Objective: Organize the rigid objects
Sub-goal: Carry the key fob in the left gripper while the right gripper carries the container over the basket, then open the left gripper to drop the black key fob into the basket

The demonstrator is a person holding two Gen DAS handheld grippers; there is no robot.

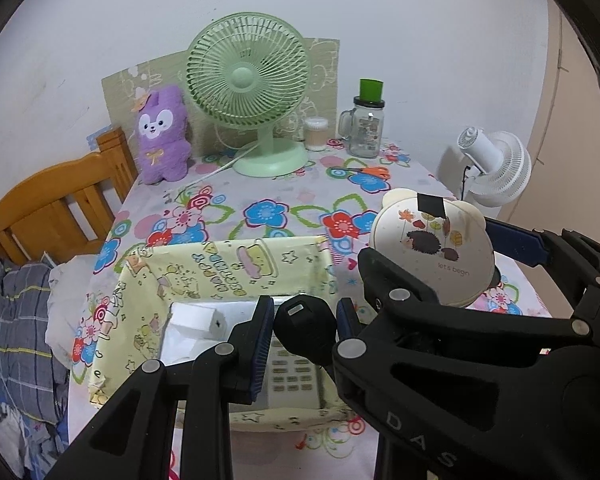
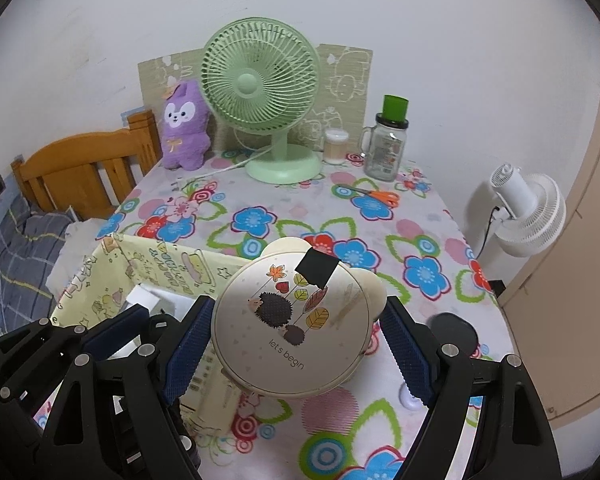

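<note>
The left hand-held gripper (image 1: 305, 334) pinches a black plug (image 1: 305, 330) above the yellow box (image 1: 228, 268), while the right hand-held gripper (image 2: 296, 344) clasps a round tin (image 2: 292, 328).

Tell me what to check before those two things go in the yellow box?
1. Left gripper shut on the black thing: ok.
2. Right gripper around the round hedgehog tin: cannot tell if the right pad touches; a gap seems to show.
3. Black thing over the yellow box: ok.
4. Tin over the box: not ok, it sits above the box's right edge and the tablecloth.
5. Room in the box: cannot tell; a white block and a keypad gadget already lie inside.
</note>
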